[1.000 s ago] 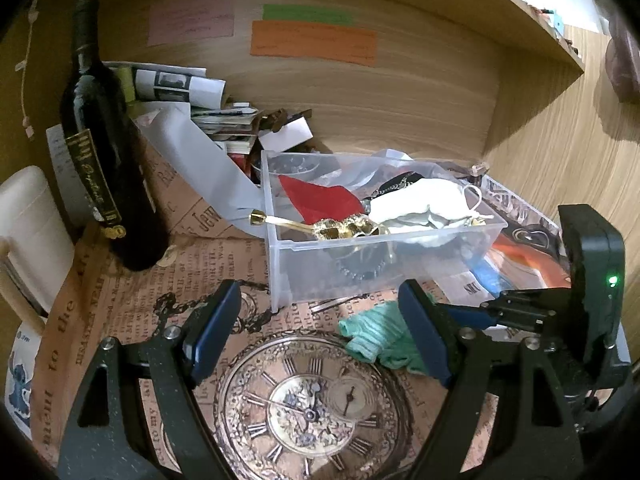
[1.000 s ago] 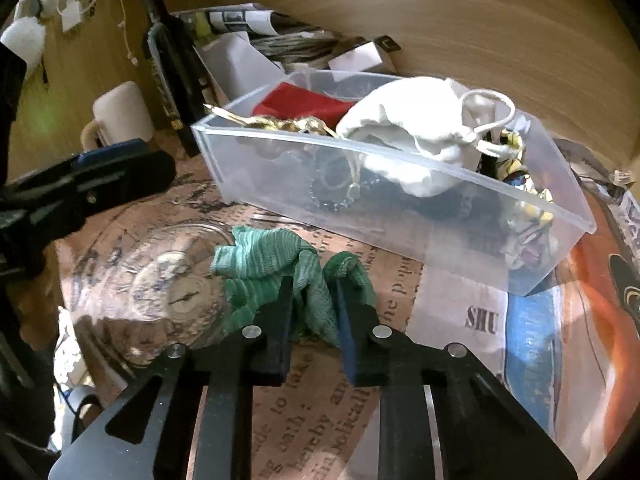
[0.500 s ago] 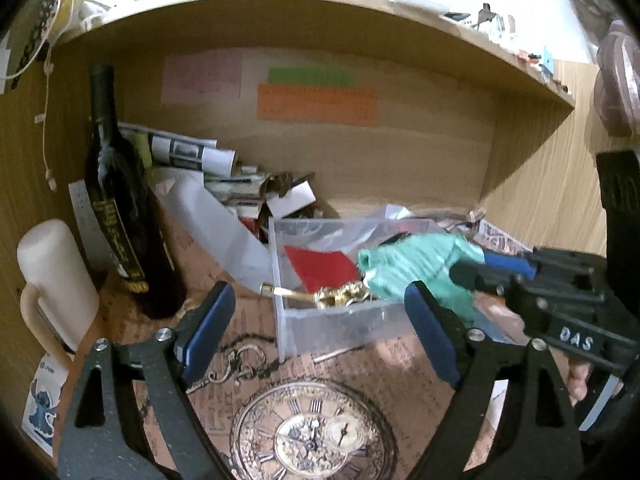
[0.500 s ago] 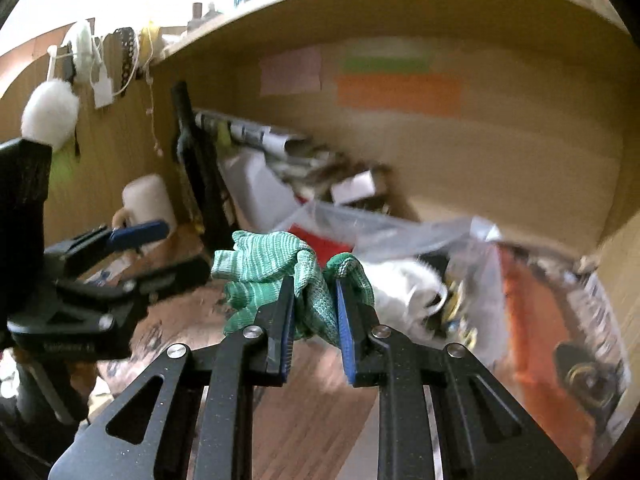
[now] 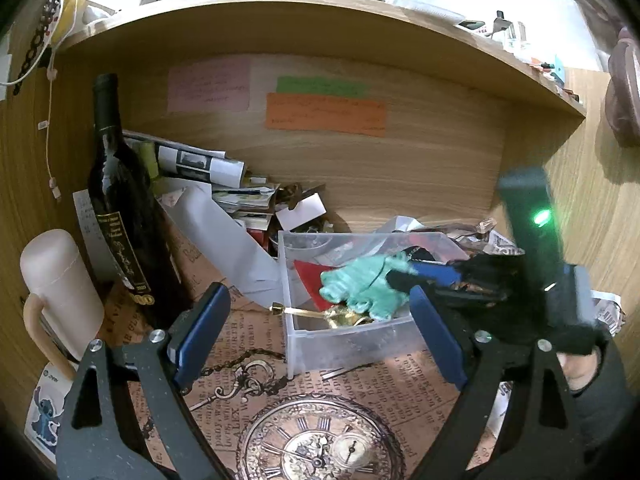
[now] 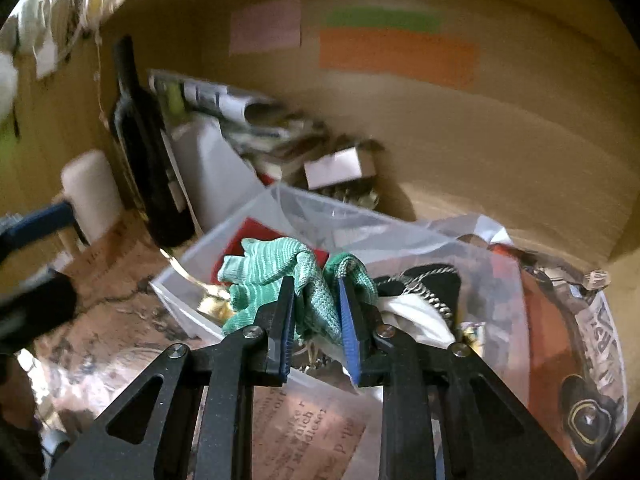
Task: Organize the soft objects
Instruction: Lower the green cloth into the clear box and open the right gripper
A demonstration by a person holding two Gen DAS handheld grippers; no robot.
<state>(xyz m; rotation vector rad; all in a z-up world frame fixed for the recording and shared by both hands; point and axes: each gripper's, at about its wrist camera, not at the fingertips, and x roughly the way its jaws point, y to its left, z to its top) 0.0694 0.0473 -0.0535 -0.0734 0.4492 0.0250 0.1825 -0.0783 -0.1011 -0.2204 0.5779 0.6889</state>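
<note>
My right gripper (image 6: pixel 316 292) is shut on a crumpled green cloth (image 6: pixel 276 276) and holds it over the clear plastic bin (image 6: pixel 192 300). The left wrist view shows the same cloth (image 5: pixel 360 288) hanging over the bin (image 5: pixel 344 340), held by the right gripper (image 5: pixel 394 278). The bin holds a red cloth (image 5: pixel 310 280), a white pouch (image 6: pixel 416 316), a black item and gold trinkets. My left gripper (image 5: pixel 320 340) is open and empty, low over the table in front of the bin.
A dark wine bottle (image 5: pixel 120 216) and a cream mug (image 5: pixel 60 288) stand at the left. Rolled papers and books (image 5: pixel 208 184) are piled at the back. A printed paper with a clock face (image 5: pixel 320 440) covers the table. A shelf runs overhead.
My right gripper has lifted the green cloth off the table and carried it over the bin. My left gripper has drawn back and risen, still open.
</note>
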